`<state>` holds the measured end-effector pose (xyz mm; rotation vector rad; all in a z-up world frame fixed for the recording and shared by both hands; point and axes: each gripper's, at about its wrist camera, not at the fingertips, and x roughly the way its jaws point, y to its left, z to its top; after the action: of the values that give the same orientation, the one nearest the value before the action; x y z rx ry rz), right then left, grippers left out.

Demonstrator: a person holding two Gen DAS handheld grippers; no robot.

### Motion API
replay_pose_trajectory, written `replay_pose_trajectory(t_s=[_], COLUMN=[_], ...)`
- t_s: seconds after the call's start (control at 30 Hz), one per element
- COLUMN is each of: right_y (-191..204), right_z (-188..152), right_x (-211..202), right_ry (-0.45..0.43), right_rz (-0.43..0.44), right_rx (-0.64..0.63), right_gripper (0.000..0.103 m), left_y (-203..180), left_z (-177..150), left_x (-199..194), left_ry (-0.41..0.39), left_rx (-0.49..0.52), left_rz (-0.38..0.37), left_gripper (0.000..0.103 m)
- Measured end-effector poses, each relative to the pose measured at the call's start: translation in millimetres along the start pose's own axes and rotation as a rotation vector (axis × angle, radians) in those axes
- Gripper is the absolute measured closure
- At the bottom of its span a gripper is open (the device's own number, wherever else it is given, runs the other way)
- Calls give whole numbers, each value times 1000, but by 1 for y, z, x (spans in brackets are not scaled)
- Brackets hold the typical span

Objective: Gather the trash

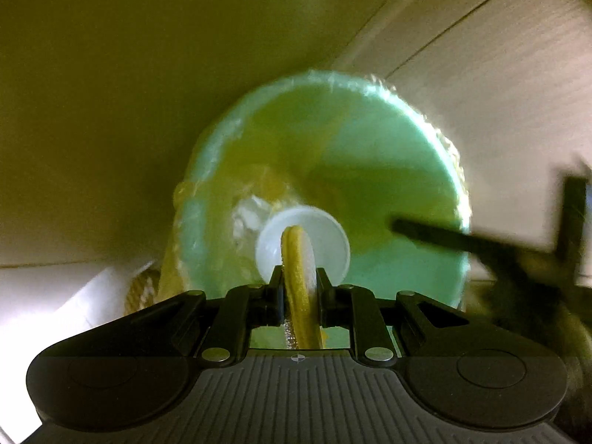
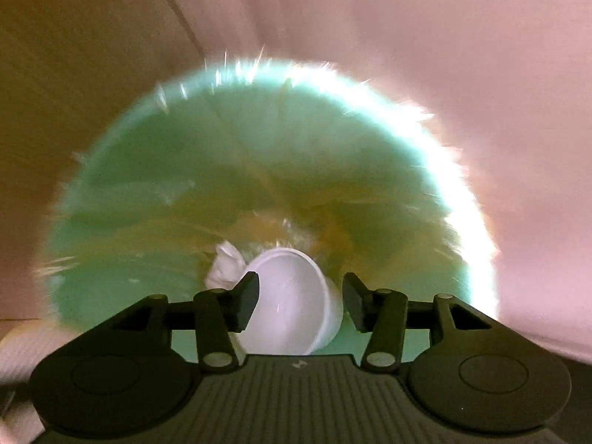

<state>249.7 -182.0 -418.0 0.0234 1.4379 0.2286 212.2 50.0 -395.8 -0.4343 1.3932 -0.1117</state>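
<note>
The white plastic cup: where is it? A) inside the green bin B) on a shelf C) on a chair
A: the right wrist view shows the white plastic cup lying down inside the round green bin, next to a crumpled white tissue.

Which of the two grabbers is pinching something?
The left gripper: its fingers squeeze the yellow strip above the green bin. The right gripper is open, gripping nothing.
</note>
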Motion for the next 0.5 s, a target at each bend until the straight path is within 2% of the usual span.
replay_pose_trajectory(t_s=[0.07,0.17,0.23,0.27,0.33,0.37,0.5], right_y=[0,-17,-25,-29,-35,-37,-39], right_z=[-25,-52,-70,-77,-91,-95,-105], right_x=[-31,-55,-65,-70,-63,-61,-61], right_ry=[-39,-36,-27,-25,-13,0,3], right_rz=[-7,-21,-30,-35,-36,-33,-22], right_rx=[32,73,88,91,103,113,115], right_gripper=[47,47,47,47,47,47,47], left_y=[-11,-28,-38,-41,-47,-47,-52], left_z=[7,14,16,17,16,16,11], left_x=[8,24,40,53,80,90,89], left_ry=[-3,-2,-6,-1,23,42,50], left_rx=[8,7,6,27,61,59,60], left_rz=[-9,-63,-102,-82,20,37,10], left_gripper=[84,84,76,76,80,80,80])
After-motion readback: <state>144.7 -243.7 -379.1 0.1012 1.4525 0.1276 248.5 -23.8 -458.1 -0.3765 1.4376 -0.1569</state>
